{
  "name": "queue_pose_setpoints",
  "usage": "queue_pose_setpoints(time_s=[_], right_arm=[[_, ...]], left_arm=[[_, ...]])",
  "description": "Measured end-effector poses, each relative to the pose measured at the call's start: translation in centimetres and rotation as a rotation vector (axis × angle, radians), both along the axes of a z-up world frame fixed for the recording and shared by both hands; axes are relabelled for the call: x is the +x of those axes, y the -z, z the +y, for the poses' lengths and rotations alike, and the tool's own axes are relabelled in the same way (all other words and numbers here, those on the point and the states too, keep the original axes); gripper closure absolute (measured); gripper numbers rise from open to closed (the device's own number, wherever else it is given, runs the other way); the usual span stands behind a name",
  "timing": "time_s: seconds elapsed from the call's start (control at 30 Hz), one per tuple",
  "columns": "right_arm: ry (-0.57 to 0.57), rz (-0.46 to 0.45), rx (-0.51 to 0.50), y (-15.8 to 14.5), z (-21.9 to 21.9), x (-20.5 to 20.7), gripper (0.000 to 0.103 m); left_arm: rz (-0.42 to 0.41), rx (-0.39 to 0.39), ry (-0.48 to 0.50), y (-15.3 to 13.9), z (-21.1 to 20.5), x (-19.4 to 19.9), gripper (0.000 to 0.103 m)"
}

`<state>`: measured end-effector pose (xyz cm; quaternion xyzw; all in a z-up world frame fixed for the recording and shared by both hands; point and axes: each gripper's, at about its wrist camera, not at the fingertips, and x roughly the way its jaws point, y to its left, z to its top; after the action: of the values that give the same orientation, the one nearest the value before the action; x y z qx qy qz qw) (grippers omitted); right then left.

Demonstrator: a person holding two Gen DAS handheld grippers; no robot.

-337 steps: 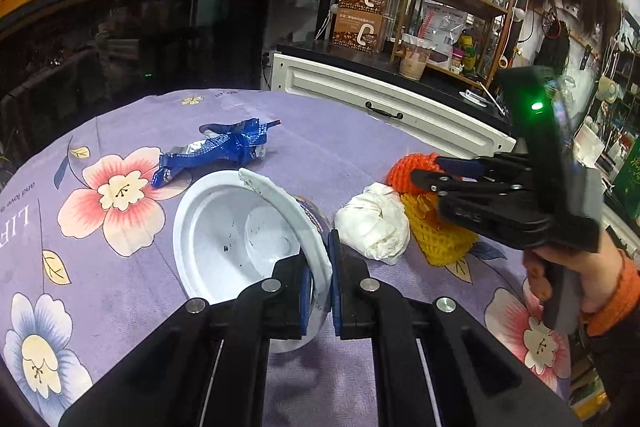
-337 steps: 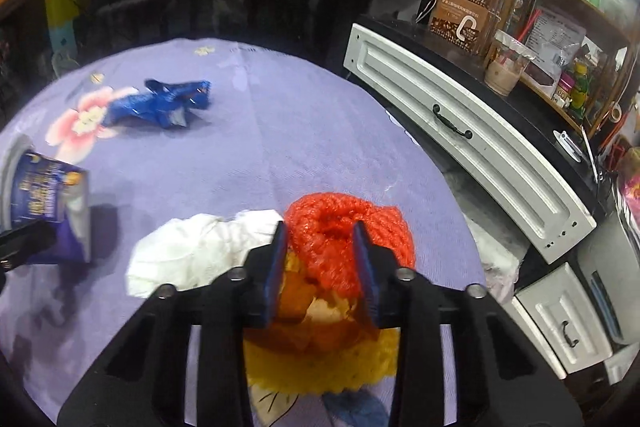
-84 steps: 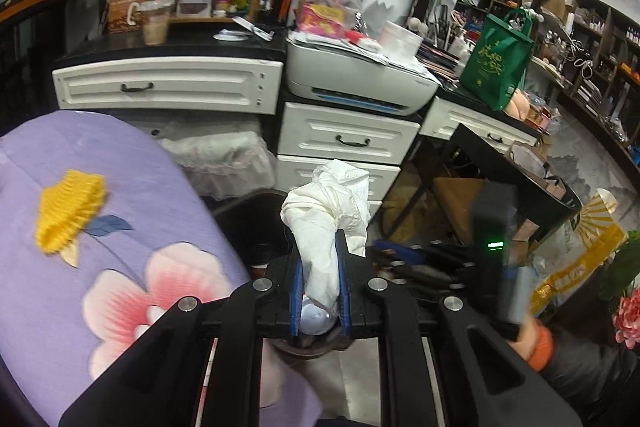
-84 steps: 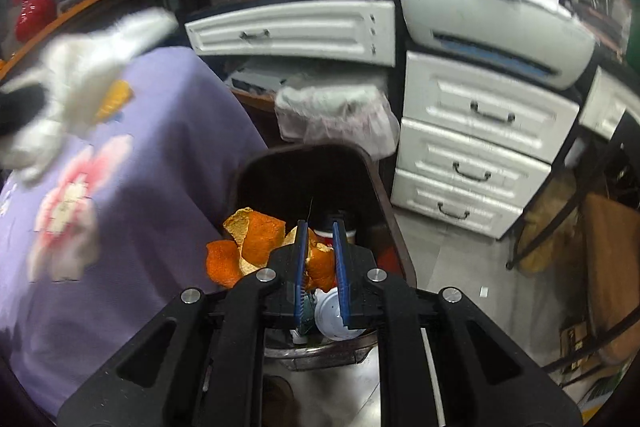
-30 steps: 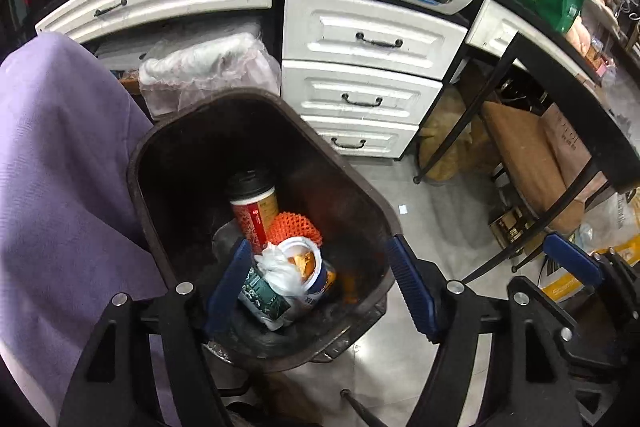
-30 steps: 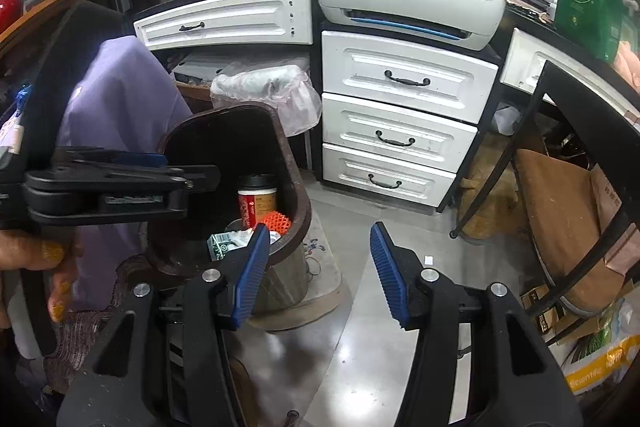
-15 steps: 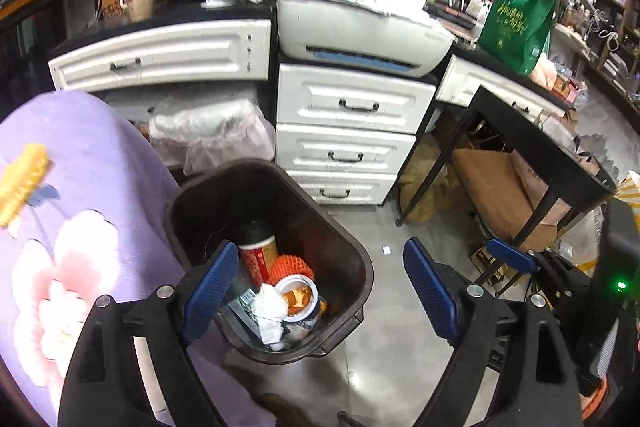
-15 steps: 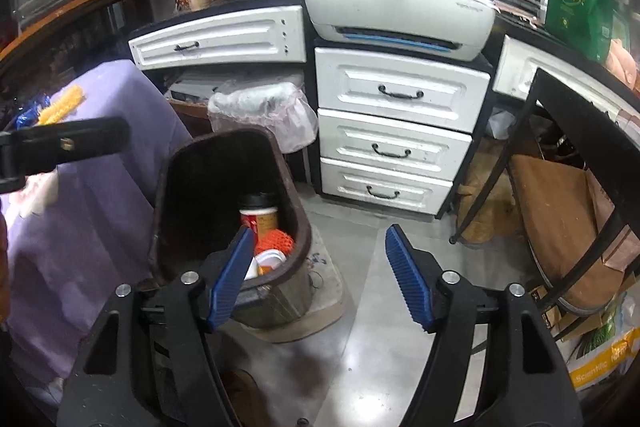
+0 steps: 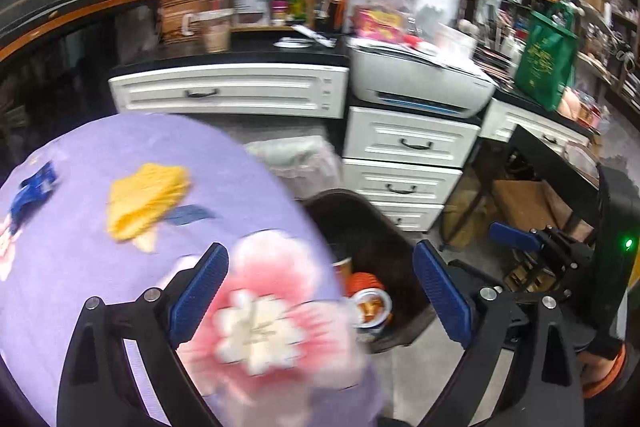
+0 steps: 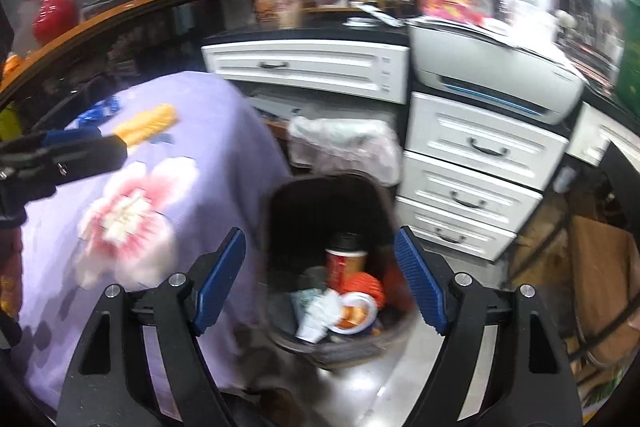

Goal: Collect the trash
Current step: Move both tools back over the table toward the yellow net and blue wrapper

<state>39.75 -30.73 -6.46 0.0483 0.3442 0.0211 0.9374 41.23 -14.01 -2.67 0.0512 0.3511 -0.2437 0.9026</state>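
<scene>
Left wrist: jaws widened further, table reappears.

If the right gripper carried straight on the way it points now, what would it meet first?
Probably the dark trash bin and the rubbish inside it, which lie between the open right gripper fingers in the right wrist view. Nothing visible blocks the way, though depth is hard to judge.
</scene>
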Motion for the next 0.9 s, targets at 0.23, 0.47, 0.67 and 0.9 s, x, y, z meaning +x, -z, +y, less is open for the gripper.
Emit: queue_pose_setpoints(time_s=[0.23,0.47,0.67,0.9], right_arm=[[-0.158,0.002,0.019,-1.6,7.5,3.4,0.023],[-0.269,-0.013,-0.004,-3.2,14.6,7.9,0.019],[-0.346,0.06,-0.039,-2.9,20.6,13.5,0.019],[-0.346,0.12,-0.152,-1.1,24.7,18.8,0.019]], left_arm=[[-0.006,0.005,-0.132,-0.1,8.8,1.3,0.007],[0.008,0.008,-0.297,0.6,18.7,2.5,0.005],[0.023,0.007,-0.432,1.0,25.3,3.7,0.005],[0.04,0.016,-0.48,1.4,29.0,5.6,0.005]])
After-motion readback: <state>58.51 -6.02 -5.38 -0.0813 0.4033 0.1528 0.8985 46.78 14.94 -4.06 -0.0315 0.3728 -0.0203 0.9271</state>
